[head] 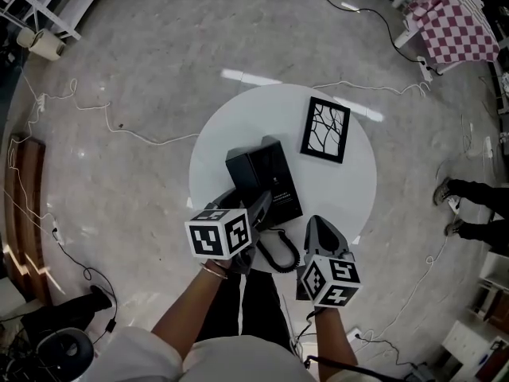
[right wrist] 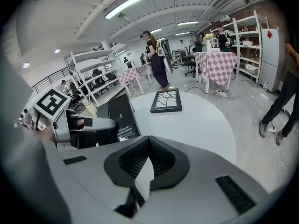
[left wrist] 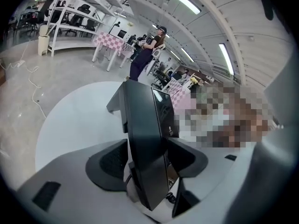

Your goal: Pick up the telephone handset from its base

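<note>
— Where do we find the handset?

— We see the handset (left wrist: 142, 125) in the left gripper view, long and black, standing between the jaws of the left gripper (left wrist: 148, 158); the jaws press on it from either side, so we call that gripper clamped on it.

— And from above?

— In the head view the left gripper (head: 256, 207) reaches over the near part of the round white table (head: 350, 189); its tips lie at the near left corner of the black base (head: 266, 173); the coiled cord (head: 278, 253) loops on the table between the two grippers.

— Is the handset clear of the base?

— We cannot tell; from above the gripper covers that spot; in the left gripper view the glossy base sits close behind the handset.

— What of the other tool?

— The right gripper (right wrist: 148, 160) has its jaws drawn together, with only a thin wedge of white showing below where they meet; we see nothing held between them; in the head view it hangs over the near right edge of the table, apart from the base.

— What else do we see?

— A framed picture (head: 325, 130) of black branching lines lies flat on the far right part of the table, well apart from both grippers; a checked cloth (head: 449, 22) shows far off on the grey floor.
</note>
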The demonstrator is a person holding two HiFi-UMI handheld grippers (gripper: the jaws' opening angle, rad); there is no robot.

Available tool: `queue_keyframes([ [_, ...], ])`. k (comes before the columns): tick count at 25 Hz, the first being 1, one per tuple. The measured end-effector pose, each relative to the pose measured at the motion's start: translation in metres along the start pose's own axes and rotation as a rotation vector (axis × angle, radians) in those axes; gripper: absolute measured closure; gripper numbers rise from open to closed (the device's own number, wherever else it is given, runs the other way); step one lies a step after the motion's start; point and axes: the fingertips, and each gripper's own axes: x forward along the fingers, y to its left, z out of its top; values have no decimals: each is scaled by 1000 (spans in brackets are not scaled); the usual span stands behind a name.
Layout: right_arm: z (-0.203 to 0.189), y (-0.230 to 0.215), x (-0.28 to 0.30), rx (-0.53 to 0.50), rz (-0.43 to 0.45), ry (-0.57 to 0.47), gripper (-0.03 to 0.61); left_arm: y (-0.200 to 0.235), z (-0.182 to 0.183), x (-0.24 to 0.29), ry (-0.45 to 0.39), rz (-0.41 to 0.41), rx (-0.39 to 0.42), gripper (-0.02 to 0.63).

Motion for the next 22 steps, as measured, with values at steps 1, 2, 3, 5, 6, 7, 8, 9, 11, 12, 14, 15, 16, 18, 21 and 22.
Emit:
queue_keyframes([
  [1, 0, 0, 1, 1, 1, 0, 555, -1, 0, 1, 5, -9, 1, 331],
  [2, 0, 0, 1, 3, 2, 0, 555, -2, 0, 2, 10, -17, 5, 338],
  [3, 1, -1, 2, 4, 3, 0, 555, -3, 0, 2, 16, -22, 7, 355],
  [5, 1, -1, 3, 5, 3, -1, 555, -4, 0, 3, 26, -22, 3, 359],
  [6, 2, -2, 4, 6, 2, -2, 555, -3, 0, 2, 28, -20, -1, 364],
  [7, 3, -2, 3, 7, 1, -4, 555, -3, -1, 2, 29, -17, -4, 370],
  [8, 3, -3, 3, 8, 0, -6, 555, -3, -1, 1, 30, -12, -6, 376],
  [9, 4, -3, 3, 9, -1, -8, 555, -2, -2, 0, 31, -8, -7, 380],
  [11, 5, -3, 2, 11, -4, -11, 555, -2, -1, -1, 36, 1, -11, 384],
  [12, 5, -3, 2, 12, -5, -11, 555, -2, -1, -1, 39, 3, -12, 387],
  [14, 5, -3, 1, 14, -8, -11, 555, -3, 0, -2, 44, 4, -16, 391],
  [15, 4, -3, 1, 16, -9, -9, 555, -2, -1, -2, 46, 3, -20, 393],
  [16, 3, -3, 0, 17, -10, -8, 555, -2, -1, -3, 49, 3, -25, 396],
  [18, 2, -3, 0, 19, -11, -6, 555, -1, -1, -4, 51, -1, -37, 400],
  [21, 1, -3, -1, 23, -12, -7, 555, -1, -2, -5, 55, -23, -51, 405],
  [22, 2, -3, -1, 23, -13, -9, 555, -1, -2, -5, 57, -34, -54, 405],
])
